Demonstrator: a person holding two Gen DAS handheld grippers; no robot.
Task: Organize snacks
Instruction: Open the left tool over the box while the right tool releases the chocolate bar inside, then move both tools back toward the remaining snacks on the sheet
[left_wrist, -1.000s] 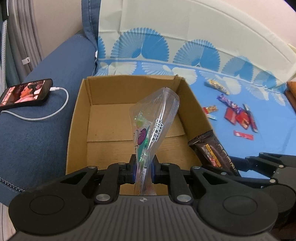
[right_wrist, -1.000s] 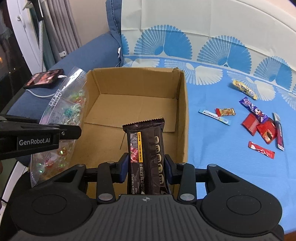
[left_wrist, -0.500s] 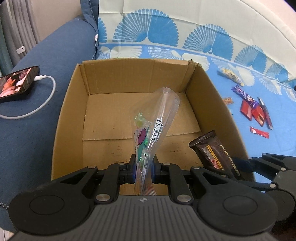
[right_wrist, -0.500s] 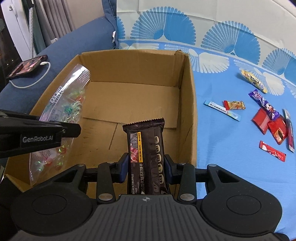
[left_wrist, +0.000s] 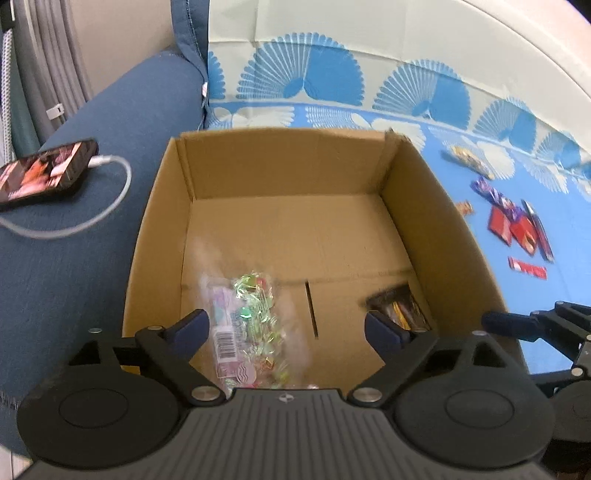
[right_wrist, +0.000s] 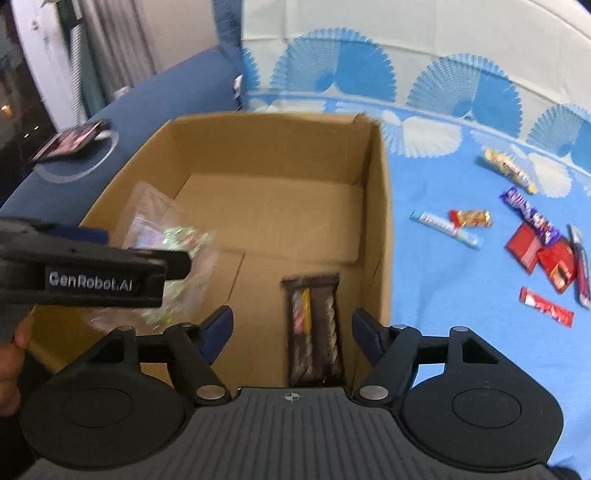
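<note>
An open cardboard box (left_wrist: 280, 162) stands on the blue sheet and shows in the right wrist view too (right_wrist: 266, 147). My left gripper (left_wrist: 286, 330) is open above the box's near left part. A clear bag of sweets (left_wrist: 251, 314) lies blurred below it inside the box, also in the right wrist view (right_wrist: 166, 258). My right gripper (right_wrist: 291, 330) is open above the box's near right corner. A dark chocolate bar (right_wrist: 314, 325) lies on the box floor below it, partly seen in the left wrist view (left_wrist: 400, 308).
Several loose snack wrappers (right_wrist: 535, 240) lie on the blue fan-patterned sheet (right_wrist: 443, 295) right of the box. A phone (left_wrist: 44, 171) with a white cable (left_wrist: 110, 206) rests on the dark blue sofa arm at left.
Both grippers opened. The bag of sweets and the chocolate bar left the fingers and dropped into the box.
</note>
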